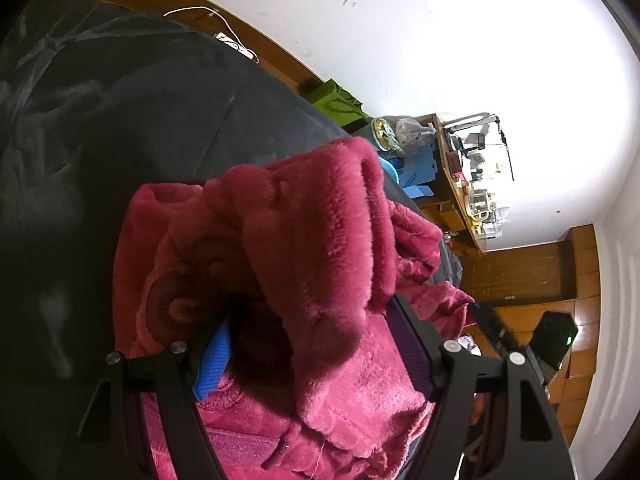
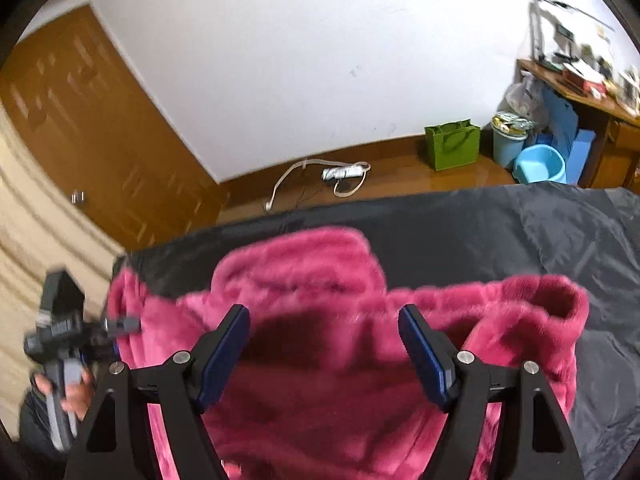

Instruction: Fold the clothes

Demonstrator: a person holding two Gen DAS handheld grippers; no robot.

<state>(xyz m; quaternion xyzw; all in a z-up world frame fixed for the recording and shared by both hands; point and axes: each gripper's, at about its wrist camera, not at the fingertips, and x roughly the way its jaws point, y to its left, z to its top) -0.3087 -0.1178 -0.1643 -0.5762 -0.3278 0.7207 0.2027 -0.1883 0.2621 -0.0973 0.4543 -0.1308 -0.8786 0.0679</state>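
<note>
A fluffy crimson fleece garment lies bunched on a dark sheet. In the left wrist view a thick fold of it bulges up between my left gripper's spread jaws; the blue pad and the purple pad stand wide apart and do not pinch it. In the right wrist view the garment lies just below my right gripper, which is open and empty above it. The left gripper also shows there, at the garment's left edge, in a hand.
The dark sheet covers the work surface. Beyond it the wooden floor holds a power strip, a green bag, blue tubs and a cluttered desk. A wooden wardrobe stands at the left.
</note>
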